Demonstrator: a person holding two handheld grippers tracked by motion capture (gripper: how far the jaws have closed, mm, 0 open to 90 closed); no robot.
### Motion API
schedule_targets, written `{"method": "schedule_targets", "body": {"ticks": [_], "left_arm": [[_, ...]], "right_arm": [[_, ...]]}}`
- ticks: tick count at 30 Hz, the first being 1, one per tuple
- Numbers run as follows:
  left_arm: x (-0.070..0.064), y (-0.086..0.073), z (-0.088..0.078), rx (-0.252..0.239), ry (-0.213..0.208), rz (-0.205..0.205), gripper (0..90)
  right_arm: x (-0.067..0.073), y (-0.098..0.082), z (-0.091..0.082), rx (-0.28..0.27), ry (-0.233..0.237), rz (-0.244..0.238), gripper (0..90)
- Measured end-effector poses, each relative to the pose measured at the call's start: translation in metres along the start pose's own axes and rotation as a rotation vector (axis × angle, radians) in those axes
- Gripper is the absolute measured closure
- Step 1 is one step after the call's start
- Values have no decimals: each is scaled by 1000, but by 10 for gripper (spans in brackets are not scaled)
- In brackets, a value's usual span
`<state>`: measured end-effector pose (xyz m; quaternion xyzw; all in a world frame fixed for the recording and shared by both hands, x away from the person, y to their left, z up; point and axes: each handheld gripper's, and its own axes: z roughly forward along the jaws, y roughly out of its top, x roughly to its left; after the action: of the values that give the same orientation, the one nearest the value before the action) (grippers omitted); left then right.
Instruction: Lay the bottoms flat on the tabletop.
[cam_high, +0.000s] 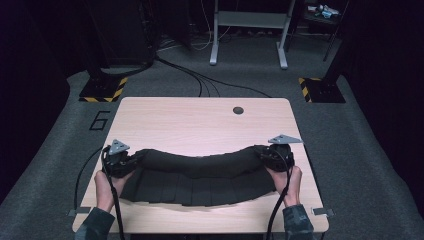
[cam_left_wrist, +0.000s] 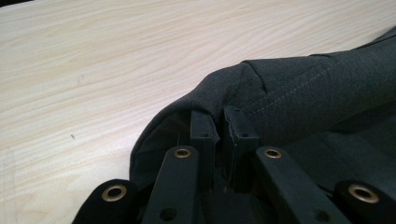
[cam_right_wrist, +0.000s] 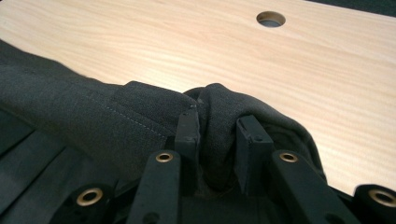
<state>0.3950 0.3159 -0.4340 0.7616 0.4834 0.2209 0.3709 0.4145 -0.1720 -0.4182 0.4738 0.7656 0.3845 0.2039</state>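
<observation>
A dark grey pleated garment (cam_high: 200, 172) hangs stretched between my two grippers above the front half of the light wooden table (cam_high: 200, 120). Its upper band sags in the middle and the pleated part drapes down toward the table's front. My left gripper (cam_high: 120, 160) is shut on the left end of the band; in the left gripper view the jaws pinch the stitched cloth (cam_left_wrist: 289, 93) at the left gripper (cam_left_wrist: 222, 123). My right gripper (cam_high: 272, 155) is shut on the right end, with a bunched fold of the cloth (cam_right_wrist: 140, 121) held in the right gripper (cam_right_wrist: 217, 126).
A round cable hole (cam_high: 238, 110) lies near the table's far edge. Beyond the table are a grey desk frame (cam_high: 248, 30), black cables on the floor (cam_high: 200, 80) and two black stands with yellow-striped bases (cam_high: 102, 90). A "6" is marked on the carpet (cam_high: 100, 120).
</observation>
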Motion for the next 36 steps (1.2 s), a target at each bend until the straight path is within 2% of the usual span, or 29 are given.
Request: {"method": "schedule_targets", "body": {"ticks": [5,6,10,13,15,16,17,18,19,20,21,22,23,24,27,28,29,33,34,35,36], "left_arm": [[6,8,10,17,0,-5,836],[7,11,12,20,2,-12,836],[14,22,26,44,13,-21,834],[20,28,40,70,32,-24,821],[24,31,50,93,37,-40,799],[26,32,54,103,48,-47,773],[27,32,58,105,52,-63,692],[29,32,61,119,53,-68,654],[30,31,63,129,52,-77,579],[31,28,65,132,55,-97,451],[31,28,65,132,55,-97,405],[33,25,63,135,41,-101,355],[33,25,63,135,41,-101,326],[33,22,62,137,40,-102,307],[34,19,62,149,34,-101,269],[34,17,63,157,28,-101,253],[33,13,66,174,24,-102,224],[32,6,70,196,19,-100,175],[31,0,75,218,15,-101,148],[31,0,75,218,15,-101,143],[30,-5,78,230,26,-92,137]], "right_arm": [[-8,14,12,19,-6,7,732],[-11,21,20,31,-11,11,730],[-16,33,34,53,-26,15,726],[-20,43,49,78,-38,39,712],[-24,48,60,98,-50,61,694],[-25,50,65,107,-55,68,669],[-27,51,69,114,-70,79,638],[-28,51,72,119,-71,86,604],[-29,52,75,123,-76,95,535],[-30,51,75,118,-78,106,461],[-30,51,75,118,-78,106,461],[-29,49,72,107,-92,114,372],[-29,49,72,107,-92,114,372],[-30,47,67,87,-90,117,310],[-30,43,63,99,-82,126,273],[-30,41,63,102,-85,115,261],[-31,34,63,117,-75,113,202],[-34,20,67,134,-64,119,159],[-35,11,72,162,-60,124,148],[-35,11,72,162,-60,124,148],[-35,2,77,185,-64,120,138]]}}
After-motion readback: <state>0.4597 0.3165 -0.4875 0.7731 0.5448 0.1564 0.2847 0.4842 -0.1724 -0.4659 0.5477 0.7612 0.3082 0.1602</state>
